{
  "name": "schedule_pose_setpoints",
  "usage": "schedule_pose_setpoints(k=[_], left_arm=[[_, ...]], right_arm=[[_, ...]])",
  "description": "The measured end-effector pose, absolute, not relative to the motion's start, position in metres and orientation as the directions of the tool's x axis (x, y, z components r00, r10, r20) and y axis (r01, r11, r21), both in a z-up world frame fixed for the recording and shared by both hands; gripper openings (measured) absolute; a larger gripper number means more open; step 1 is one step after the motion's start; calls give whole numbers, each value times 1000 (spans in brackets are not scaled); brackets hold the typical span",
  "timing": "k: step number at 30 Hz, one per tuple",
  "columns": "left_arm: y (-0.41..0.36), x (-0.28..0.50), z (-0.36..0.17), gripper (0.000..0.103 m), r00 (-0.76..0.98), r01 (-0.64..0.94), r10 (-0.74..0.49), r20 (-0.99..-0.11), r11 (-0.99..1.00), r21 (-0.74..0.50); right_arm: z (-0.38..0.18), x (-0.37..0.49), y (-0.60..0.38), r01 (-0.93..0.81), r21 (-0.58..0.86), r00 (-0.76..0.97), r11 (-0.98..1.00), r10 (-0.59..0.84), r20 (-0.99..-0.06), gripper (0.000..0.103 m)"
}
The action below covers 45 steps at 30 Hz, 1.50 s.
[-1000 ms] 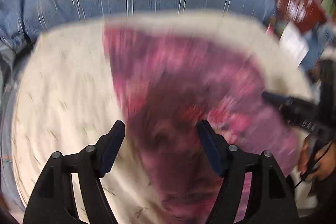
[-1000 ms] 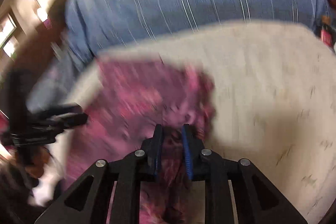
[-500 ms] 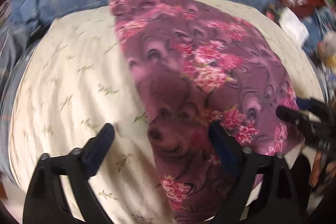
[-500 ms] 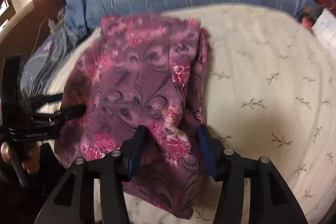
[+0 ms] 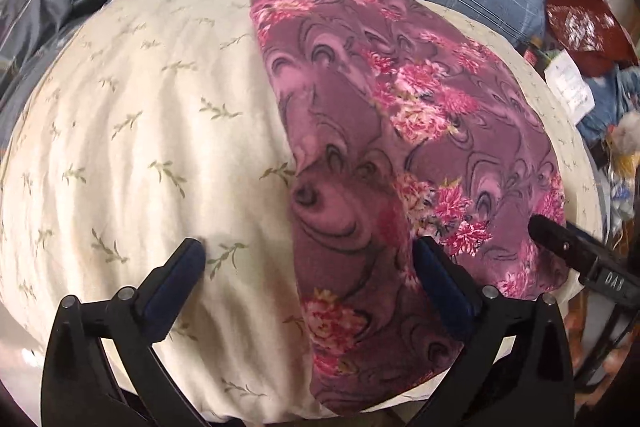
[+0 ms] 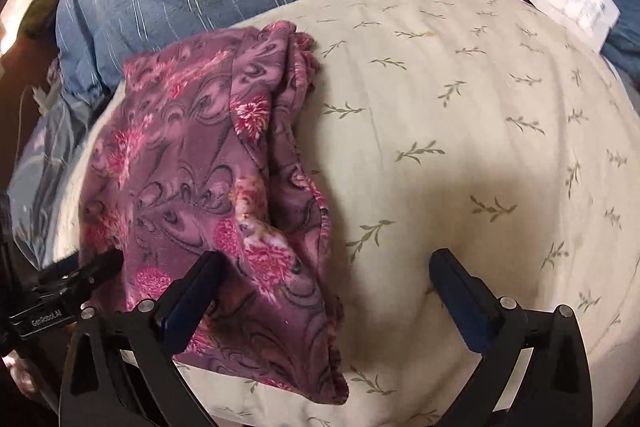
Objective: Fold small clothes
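I note the purple floral garment [image 5: 400, 131] is soft, matt cloth with a slightly fuzzy nap. The cream cushion cover [image 6: 460, 115] is matt woven cloth, faintly ribbed. Both tools look like matt black plastic.

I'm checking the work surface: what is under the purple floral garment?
The purple floral garment lies on a cream leaf-print pillow. Its folded layers hide whatever sits directly beneath them.

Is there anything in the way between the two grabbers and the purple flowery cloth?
Nothing visible is. The purple floral garment lies folded on the cream leaf-print cushion. The left gripper and right gripper are both open, each with one finger over the fabric's near edge and the other over bare cushion.
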<state>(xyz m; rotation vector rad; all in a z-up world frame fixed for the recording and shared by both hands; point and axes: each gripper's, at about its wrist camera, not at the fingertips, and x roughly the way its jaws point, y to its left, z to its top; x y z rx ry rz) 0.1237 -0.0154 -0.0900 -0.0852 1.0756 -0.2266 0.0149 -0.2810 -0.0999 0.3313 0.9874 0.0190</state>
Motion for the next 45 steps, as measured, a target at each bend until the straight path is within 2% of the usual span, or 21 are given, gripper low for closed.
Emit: schedule_pose_setpoints(k=[5, 9, 12, 16, 18, 23, 31, 45], left_arm=[[-6, 113, -89, 103, 451, 107, -229, -863, 974, -202], [-8, 103, -85, 103, 475, 118, -203, -856, 979, -166], [-12, 83, -73, 103, 549, 105, -124, -827, 991, -79], [-26, 56, -55, 103, 648, 126, 4, -761, 986, 112], [-31, 42, -50, 103, 685, 137, 27, -728, 977, 165], [-28, 14, -46, 103, 703, 176, -26, -710, 975, 137], [-23, 7, -45, 103, 694, 202, -42, -719, 969, 138], [-13, -8, -52, 103, 667, 222, -48, -743, 965, 137]], right_arm=[[-102, 7, -276, 113, 254, 578, 961, 144, -803, 103], [-94, 15, -274, 152, 173, 484, 973, 79, -872, 103], [-69, 1, -274, 177, 68, 536, 982, -38, -843, 103], [-44, -24, -274, 181, 36, 614, 983, -84, -785, 103], [-40, -36, -275, 186, 43, 630, 982, -86, -772, 103], [-39, -56, -269, 167, -3, 639, 986, -110, -761, 103], [-39, -60, -246, 97, -46, 648, 994, -98, -755, 103], [-41, -73, -239, 79, -106, 653, 991, -132, -745, 103]])
